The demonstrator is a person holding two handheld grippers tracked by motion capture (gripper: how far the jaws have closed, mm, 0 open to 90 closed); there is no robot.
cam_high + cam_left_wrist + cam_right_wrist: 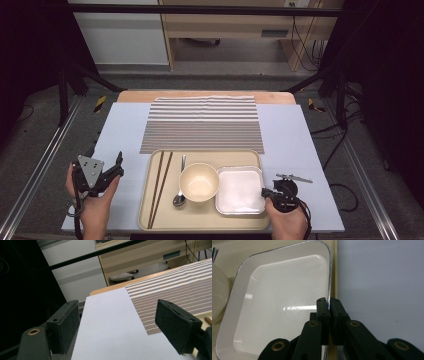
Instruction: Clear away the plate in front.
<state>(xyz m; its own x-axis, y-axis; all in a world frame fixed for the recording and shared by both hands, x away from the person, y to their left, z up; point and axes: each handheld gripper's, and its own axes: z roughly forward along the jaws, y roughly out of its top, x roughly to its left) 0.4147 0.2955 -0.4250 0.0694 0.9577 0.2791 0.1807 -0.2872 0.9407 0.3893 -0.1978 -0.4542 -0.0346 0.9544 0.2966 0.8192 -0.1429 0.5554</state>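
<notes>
Right gripper view: my right gripper (329, 315) pinches the rim of the white square glazed dish (279, 305), which sits on the beige plastic tray (200, 215), likely for lifting out. Left gripper (116, 167) waits wide open, empty, above the counter (125, 135).

Striped mat (202, 122), bowl (199, 181), chopsticks (160, 186)

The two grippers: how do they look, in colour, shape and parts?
Both are black. The left gripper carries a grey three-cornered plate with small dark holes; its pads are broad, flat and rough. The right gripper has brass-coloured rivets on its arms. A black cable trails from it.
</notes>
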